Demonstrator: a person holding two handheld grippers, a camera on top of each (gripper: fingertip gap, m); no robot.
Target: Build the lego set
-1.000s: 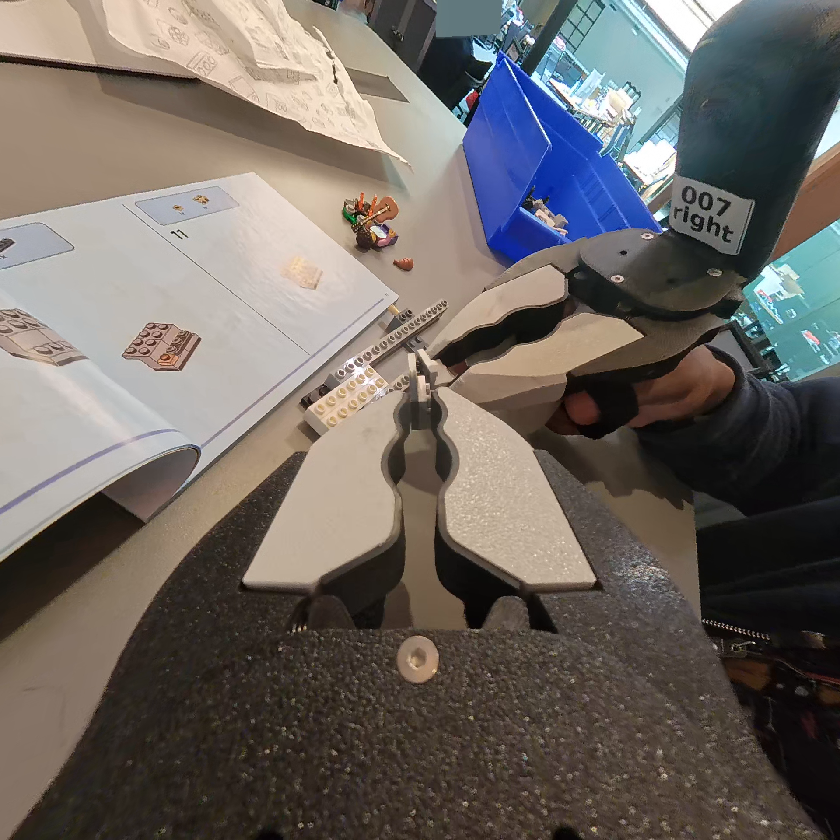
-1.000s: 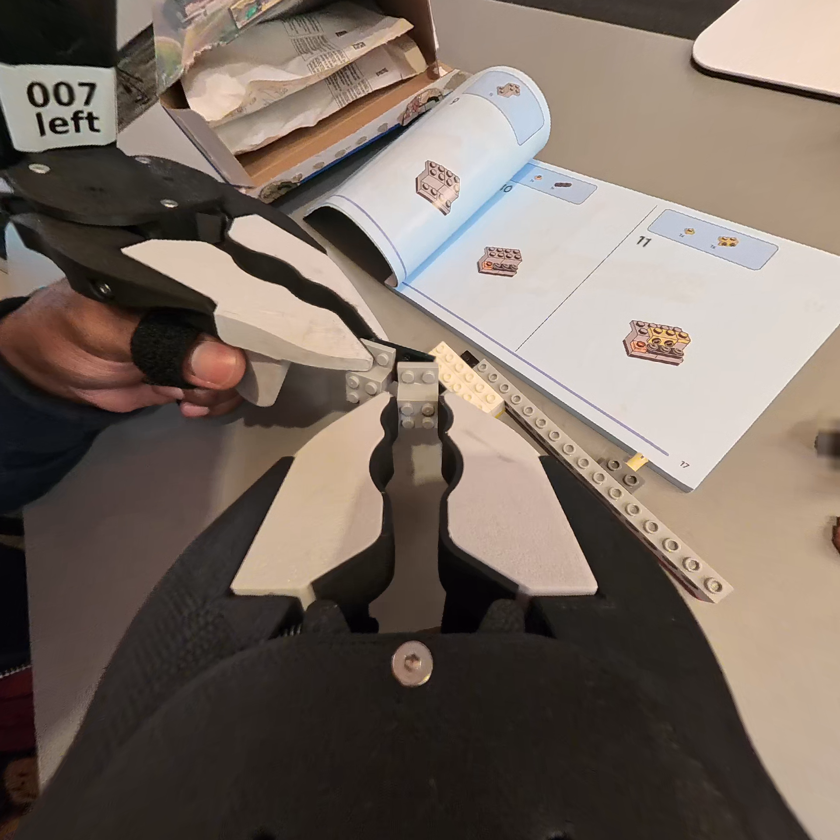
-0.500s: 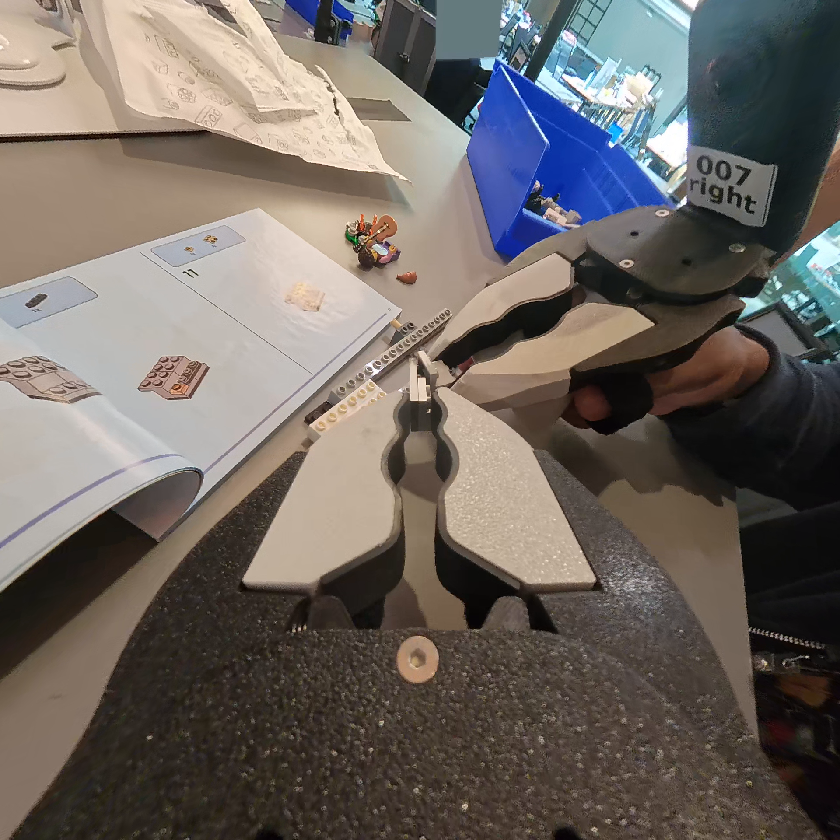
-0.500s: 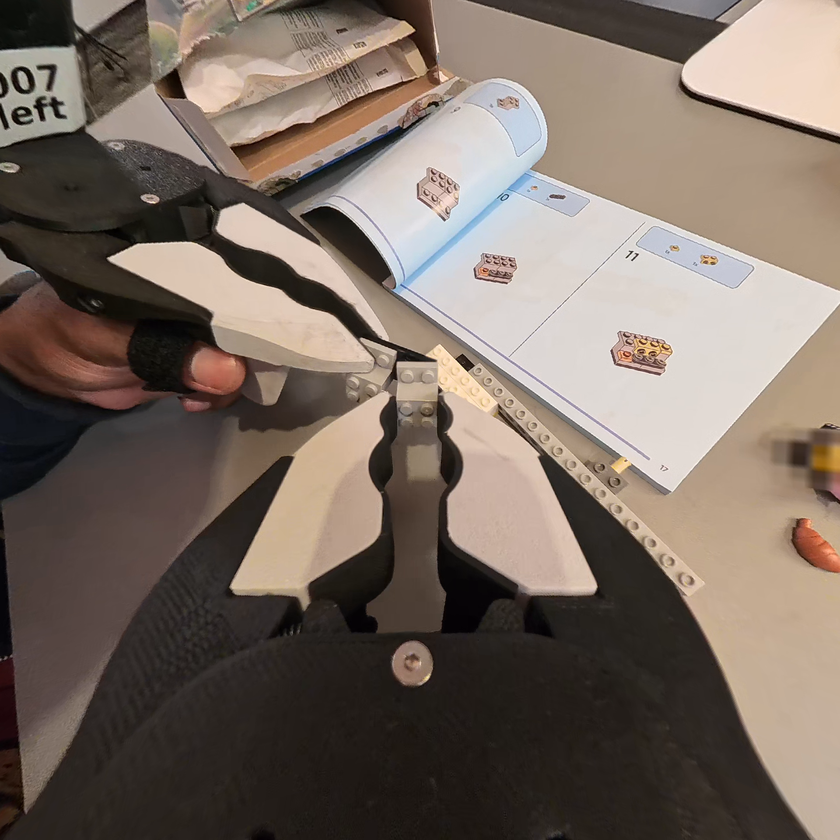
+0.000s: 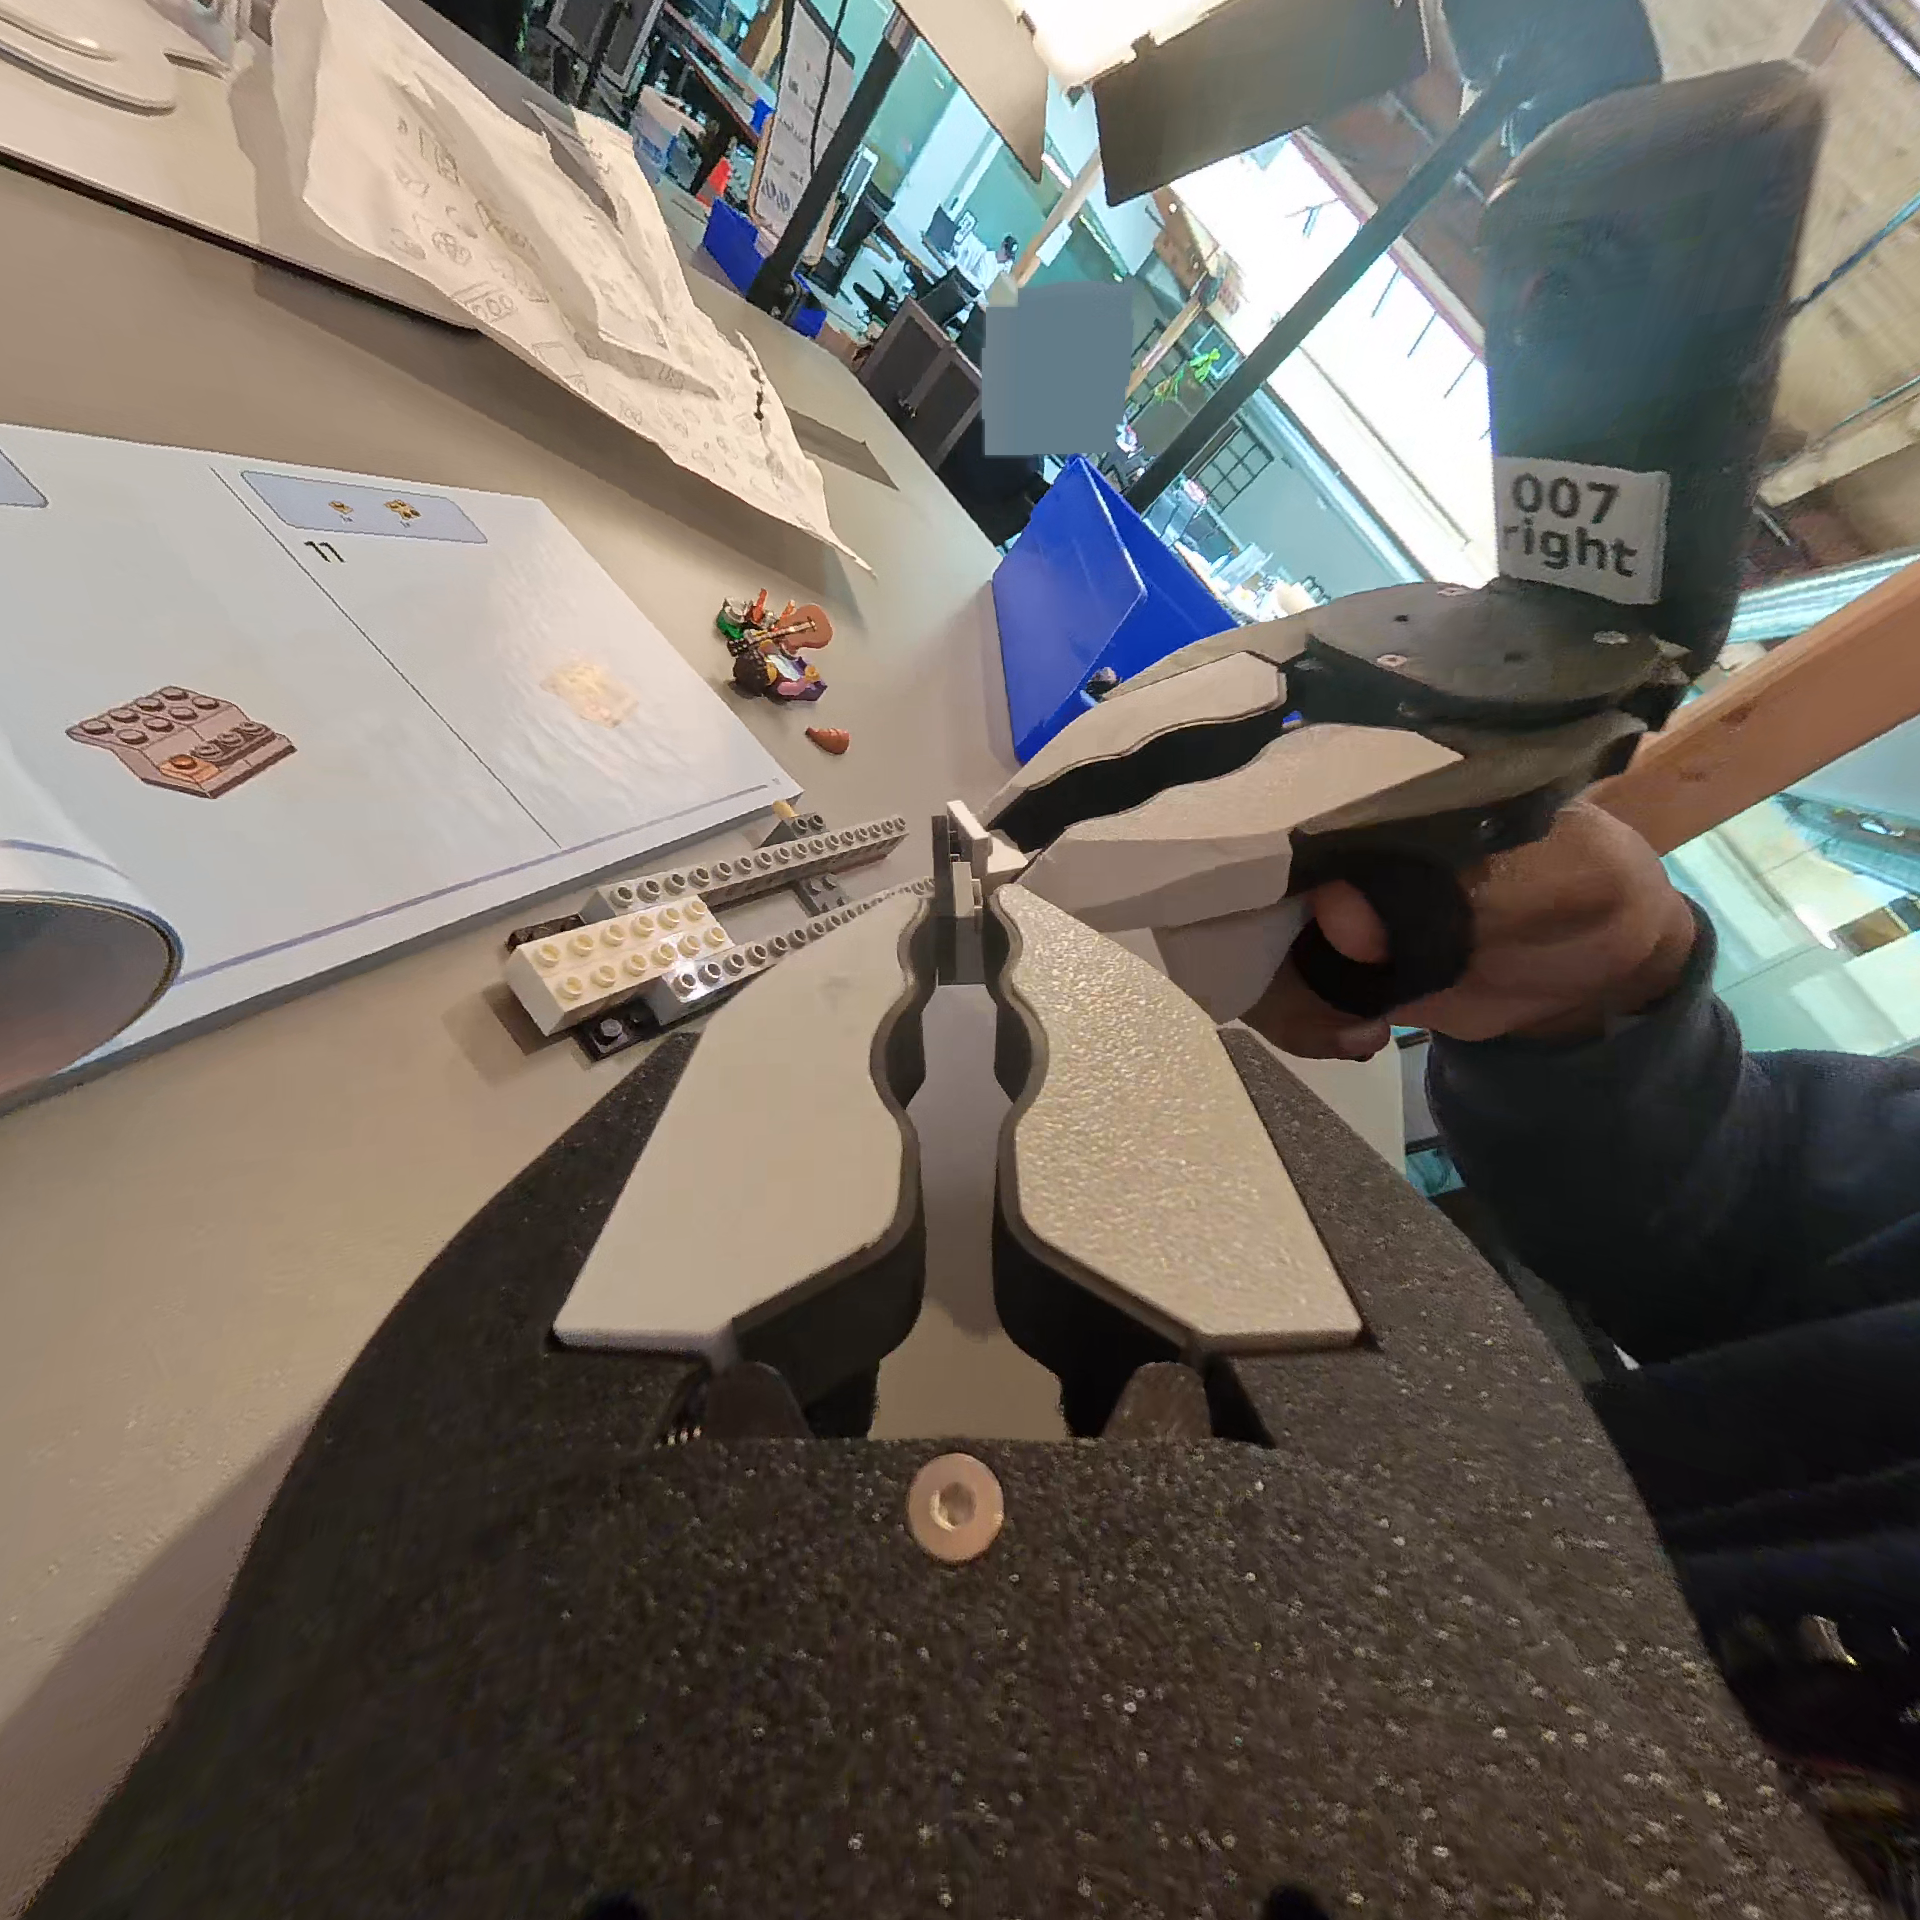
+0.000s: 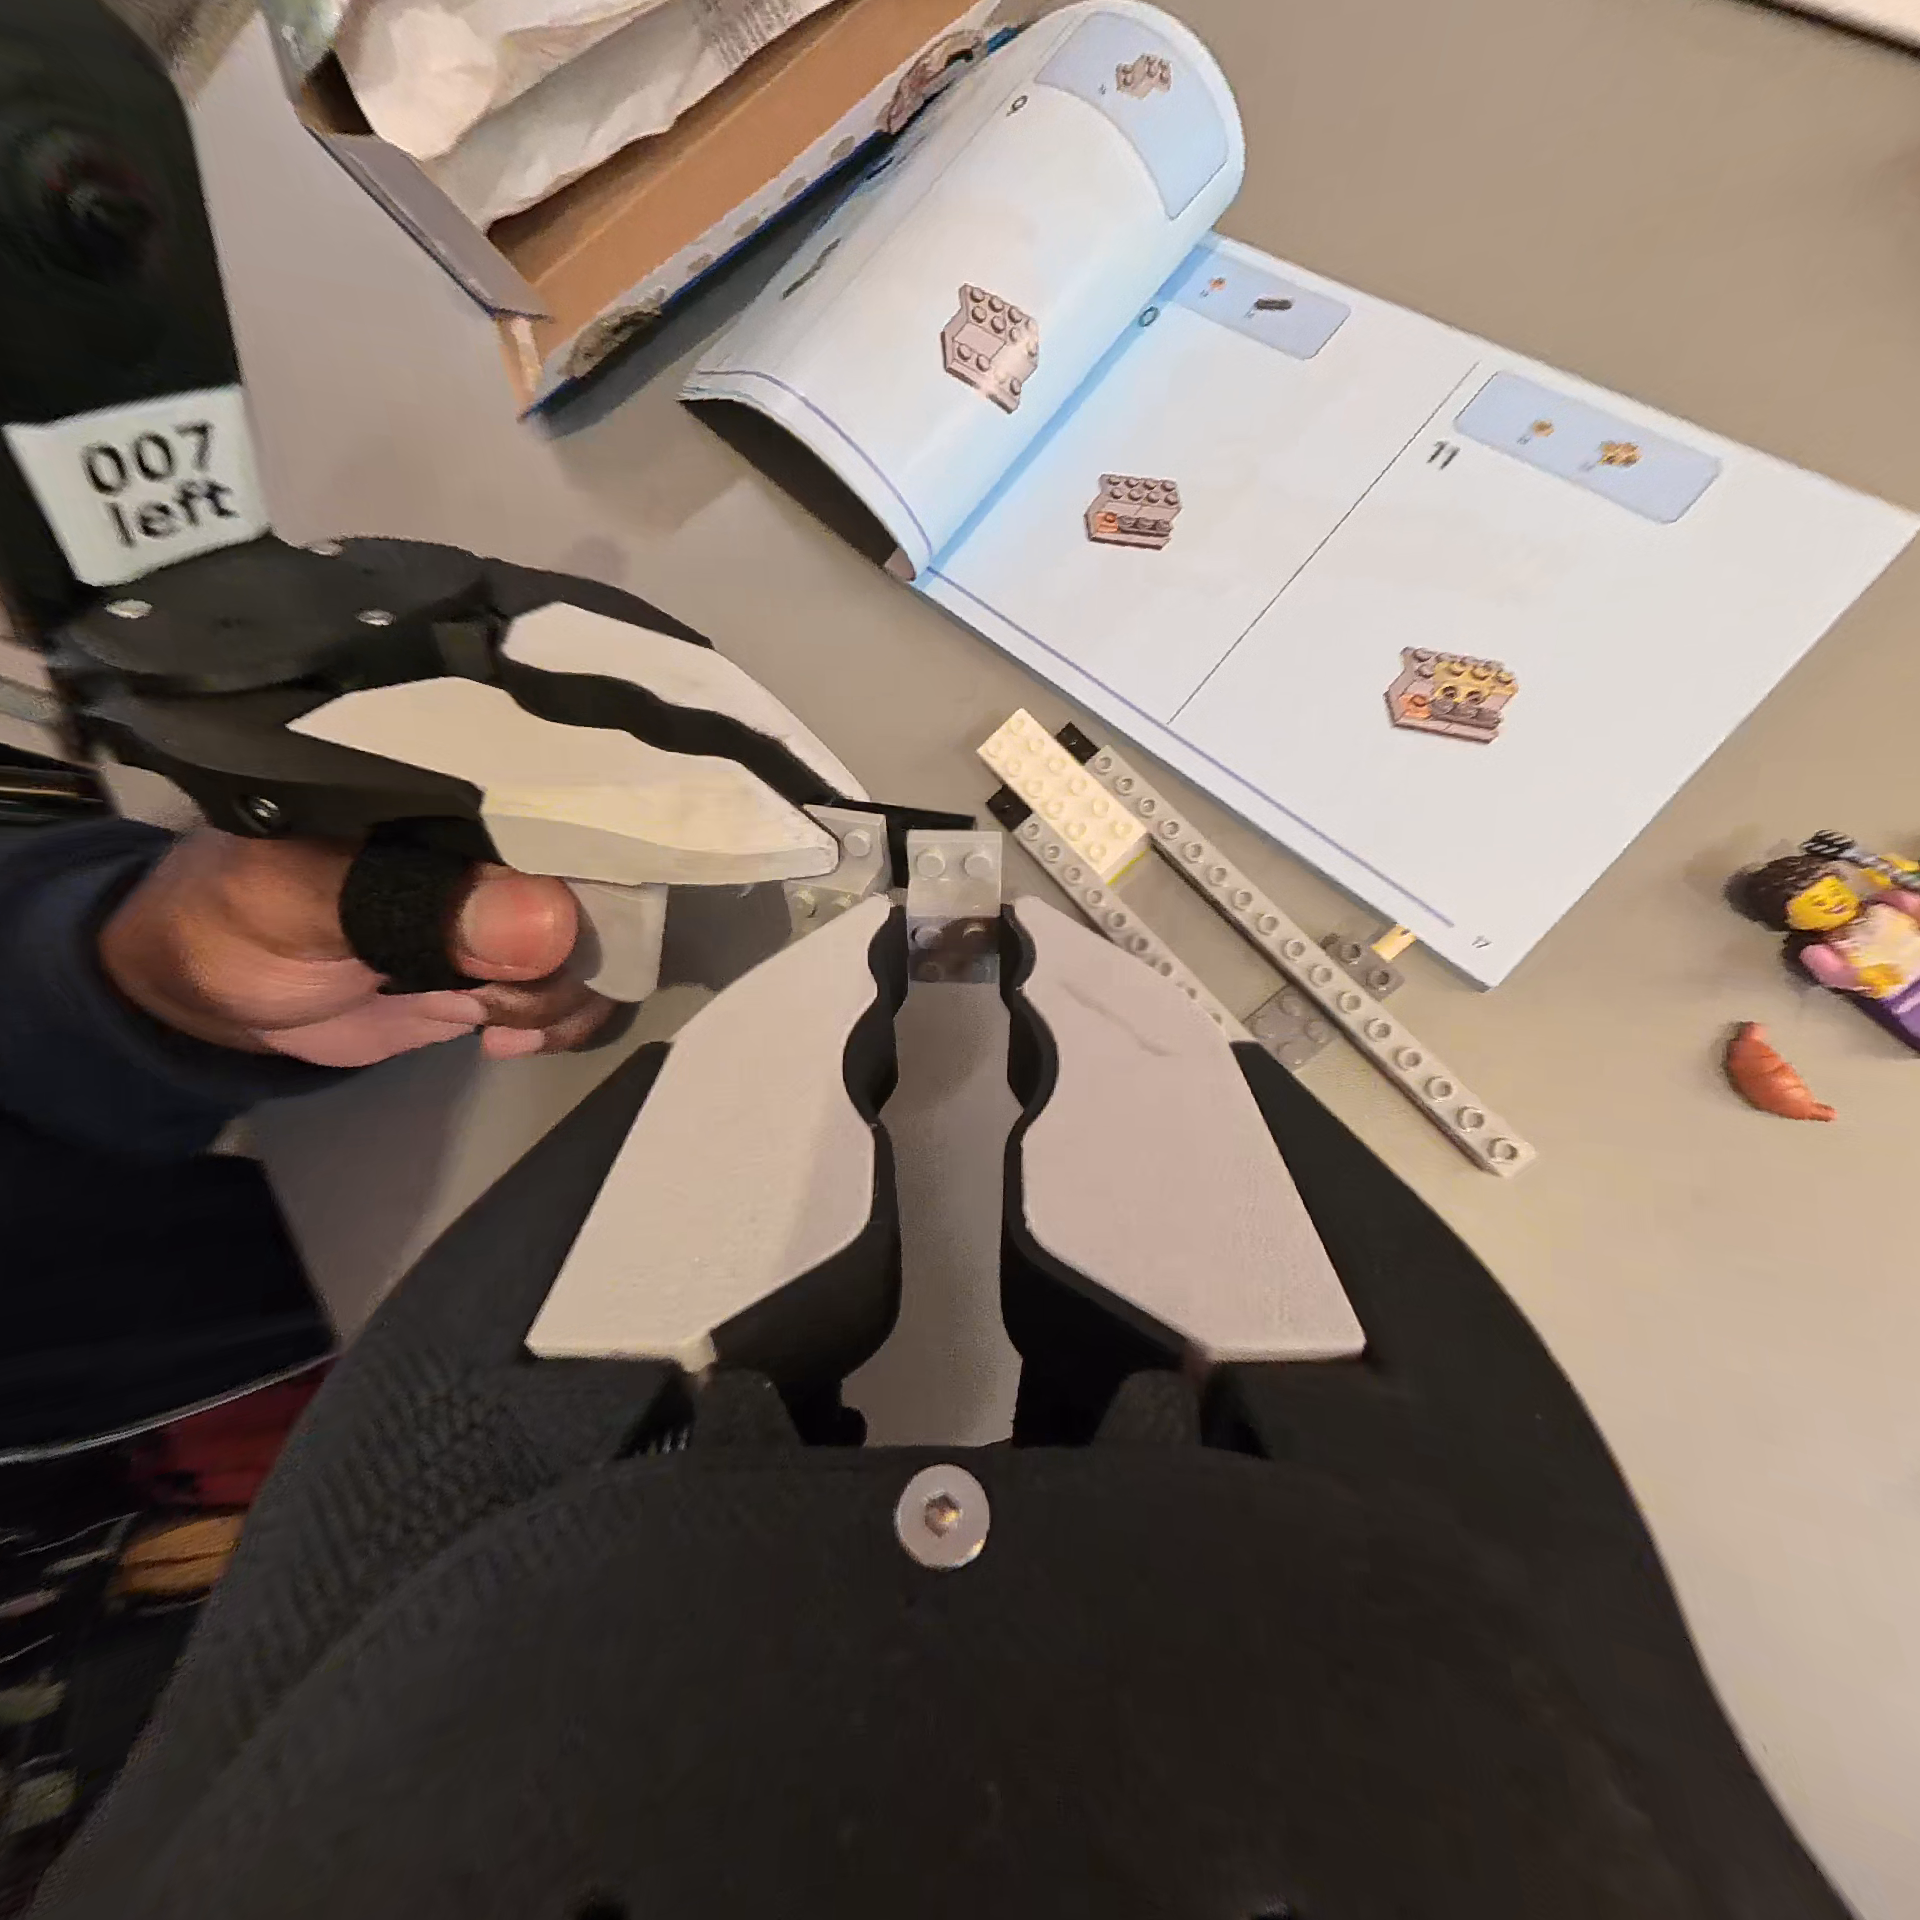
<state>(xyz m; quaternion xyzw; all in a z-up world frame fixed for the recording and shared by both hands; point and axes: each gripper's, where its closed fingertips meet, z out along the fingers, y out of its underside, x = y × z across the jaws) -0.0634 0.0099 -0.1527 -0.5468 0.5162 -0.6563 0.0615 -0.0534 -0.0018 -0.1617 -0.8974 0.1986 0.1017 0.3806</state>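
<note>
Both held pieces are small grey studded building pieces, meeting in the air just above the table (image 6: 1558, 1351), tip to tip.

Right gripper (image 6: 951, 914) is clenched on a grey plate piece (image 6: 951, 883), 2 studs across, both pads pressing its side edges; a darker piece sits under it, further back between the fingers. Left gripper (image 5: 961, 914) is clenched edge-on on a thin grey plate (image 5: 954, 883), pads on its 2 flat faces. In the right wrist view the left gripper's piece (image 6: 857, 844) sits just beside the right one's; contact between the 2 pieces I can't tell.

Handling, my read: hard plastic, very light, rigid, smooth sides, so likely to twist or pop out if the squeeze is off-axis. Best hold is flat opposing faces, studs left exposed.

Nearby on the table: half-built frame of long grey studded beams (image 6: 1299, 966) with a white brick (image 6: 1070, 800) on top, open instruction booklet (image 6: 1351, 540), minifigure (image 6: 1849, 935), small brown piece (image 6: 1771, 1086), blue bin (image 5: 1091, 592).
</note>
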